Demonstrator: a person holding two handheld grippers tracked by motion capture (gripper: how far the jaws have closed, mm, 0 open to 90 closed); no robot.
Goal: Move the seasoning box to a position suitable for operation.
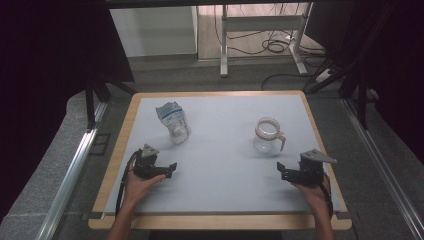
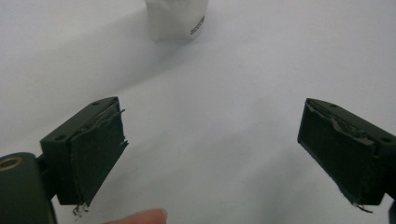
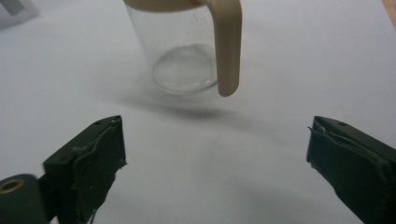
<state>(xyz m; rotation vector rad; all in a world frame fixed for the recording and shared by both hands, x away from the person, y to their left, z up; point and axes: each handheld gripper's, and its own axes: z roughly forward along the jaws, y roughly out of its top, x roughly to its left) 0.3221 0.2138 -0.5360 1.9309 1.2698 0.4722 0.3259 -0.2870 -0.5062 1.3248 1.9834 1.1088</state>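
Pale grey bench (image 1: pixel 220 165) with wooden edging carries two items. Crumpled white-and-blue plastic pouch (image 1: pixel 173 121) stands upper left of centre, just beyond the left gripper (image 1: pixel 169 170); its top is cut off in the left gripper view. Clear glass jug with beige rim and handle (image 1: pixel 267 135) sits right of centre, handle toward the right gripper (image 1: pixel 282 171). Both sets of jaws spread wide, empty. Pouch contents unreadable.

— From my station the jug (image 3: pixel 184 51) at twelve o'clock reads as clear glossy glass with a matt beige plastic handle (image 3: pixel 227 46).

— I see worn, rough black rubber pads (image 2: pixel 95 156); the table (image 1: pixel 225 165) is smooth matt grey, wood-edged.
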